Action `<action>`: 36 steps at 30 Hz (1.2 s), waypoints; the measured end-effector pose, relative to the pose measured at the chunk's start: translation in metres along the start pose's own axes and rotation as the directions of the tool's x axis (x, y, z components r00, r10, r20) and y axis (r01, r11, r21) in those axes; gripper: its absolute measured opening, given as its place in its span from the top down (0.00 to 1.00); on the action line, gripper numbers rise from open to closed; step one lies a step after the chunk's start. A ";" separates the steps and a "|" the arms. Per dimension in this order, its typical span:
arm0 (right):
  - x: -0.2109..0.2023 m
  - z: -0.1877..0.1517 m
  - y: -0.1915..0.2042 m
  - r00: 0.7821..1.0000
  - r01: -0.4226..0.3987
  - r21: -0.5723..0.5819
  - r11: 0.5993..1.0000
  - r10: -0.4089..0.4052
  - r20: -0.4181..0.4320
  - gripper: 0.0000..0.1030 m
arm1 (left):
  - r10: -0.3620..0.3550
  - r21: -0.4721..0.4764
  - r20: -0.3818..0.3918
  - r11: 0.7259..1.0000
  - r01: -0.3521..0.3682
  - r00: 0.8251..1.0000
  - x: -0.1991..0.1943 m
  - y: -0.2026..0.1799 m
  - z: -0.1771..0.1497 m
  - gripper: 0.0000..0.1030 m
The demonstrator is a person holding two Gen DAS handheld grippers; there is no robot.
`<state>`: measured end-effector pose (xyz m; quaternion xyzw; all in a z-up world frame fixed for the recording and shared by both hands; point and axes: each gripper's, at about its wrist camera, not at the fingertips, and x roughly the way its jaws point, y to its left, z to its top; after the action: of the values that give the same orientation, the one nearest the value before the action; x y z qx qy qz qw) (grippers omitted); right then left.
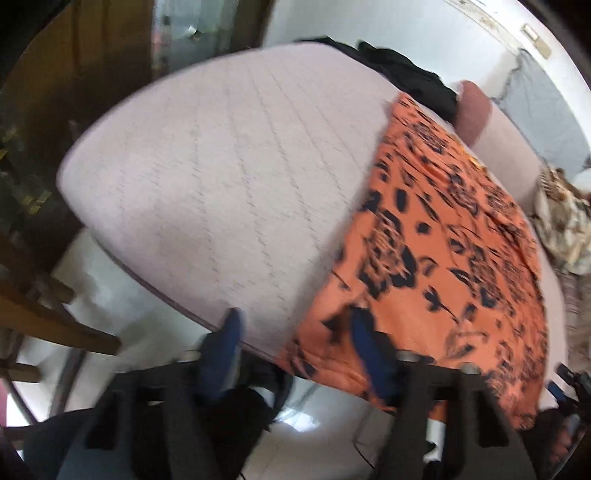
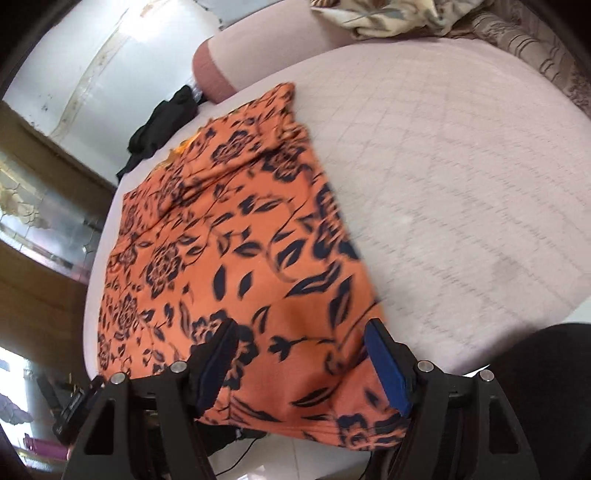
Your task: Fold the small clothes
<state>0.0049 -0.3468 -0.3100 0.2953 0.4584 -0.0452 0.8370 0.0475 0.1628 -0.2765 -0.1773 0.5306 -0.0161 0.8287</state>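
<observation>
My left fingers (image 1: 293, 332) and right fingers (image 2: 301, 338) gape open, empty, over the near hem of the orange floral garment (image 2: 236, 236) on the bed (image 2: 461, 155).

Home bedroom. Quilted pale pink mattress (image 1: 207, 177) is the landmark. Pink bolster pillow (image 2: 218, 70) at its far end, crumpled floral bedding (image 2: 391, 18) just beyond. Black garment (image 2: 162, 118) heaped on mattress near the bolster. Wooden furniture (image 1: 48, 310) beside the mattress, white tiled floor (image 1: 122, 295) below its edge. White wall (image 2: 110, 55) behind.
</observation>
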 end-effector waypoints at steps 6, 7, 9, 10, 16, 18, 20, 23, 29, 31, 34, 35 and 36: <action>0.003 0.005 -0.024 0.998 0.043 0.060 0.997 -0.040 -0.047 0.28 | -0.017 0.108 -0.025 0.994 0.020 1.000 0.009 -0.029 -0.002 0.43; 0.003 0.003 -0.029 0.998 0.042 0.073 0.996 -0.038 -0.056 0.28 | -0.025 0.107 -0.025 0.994 0.027 0.999 0.008 -0.029 -0.002 0.43; 0.006 0.001 -0.038 0.997 0.031 0.104 0.994 -0.023 -0.073 0.28 | -0.048 0.089 -0.026 0.995 0.051 0.998 0.008 -0.028 -0.001 0.43; 0.007 -0.002 -0.042 0.996 0.019 0.119 0.993 -0.008 -0.084 0.28 | -0.067 0.077 -0.029 0.995 0.069 0.997 0.008 -0.026 -0.001 0.43; 0.020 -0.016 -0.041 0.993 0.009 0.090 0.996 0.002 -0.116 0.29 | -0.132 0.034 -0.044 0.990 0.134 0.990 0.010 -0.018 0.001 0.87; 0.022 -0.019 -0.032 0.990 0.055 0.023 0.998 -0.052 -0.128 0.39 | -0.159 0.027 -0.055 0.987 0.161 0.986 0.008 -0.014 0.000 0.89; 0.024 -0.022 -0.023 0.984 0.106 -0.048 0.993 -0.111 -0.137 0.59 | -0.157 0.034 -0.056 0.987 0.159 0.986 0.007 -0.016 -0.001 0.89; 0.021 -0.027 -0.015 0.983 0.068 -0.092 0.993 -0.082 -0.162 0.89 | -0.142 0.046 -0.072 0.988 0.146 0.987 0.008 -0.018 0.003 0.89; 0.024 -0.026 -0.008 0.977 0.034 -0.090 0.995 -0.052 -0.209 0.86 | -0.102 0.064 -0.108 0.992 0.110 0.989 0.010 -0.020 0.007 0.32; 0.027 -0.024 -0.011 0.974 0.030 -0.063 0.998 -0.044 -0.222 0.85 | -0.098 0.071 -0.125 0.992 0.107 0.987 0.015 -0.019 0.005 0.35; 0.029 -0.023 -0.005 0.974 0.026 -0.112 0.993 -0.051 -0.221 0.83 | -0.080 0.093 -0.121 0.991 0.092 0.989 0.015 -0.020 0.006 0.89; 0.030 -0.023 -0.001 0.974 0.031 -0.135 0.990 -0.060 -0.217 0.84 | -0.095 0.098 -0.135 0.989 0.109 0.986 0.017 -0.021 0.007 0.90; 0.029 -0.023 0.001 0.974 0.042 -0.156 0.987 -0.076 -0.216 0.88 | -0.104 0.093 -0.140 0.989 0.118 0.985 0.016 -0.020 0.008 0.90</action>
<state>0.0050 -0.3277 -0.3423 0.2206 0.5592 -0.0023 0.7991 0.0646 0.1425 -0.2817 -0.1629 0.5732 -0.1014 0.7966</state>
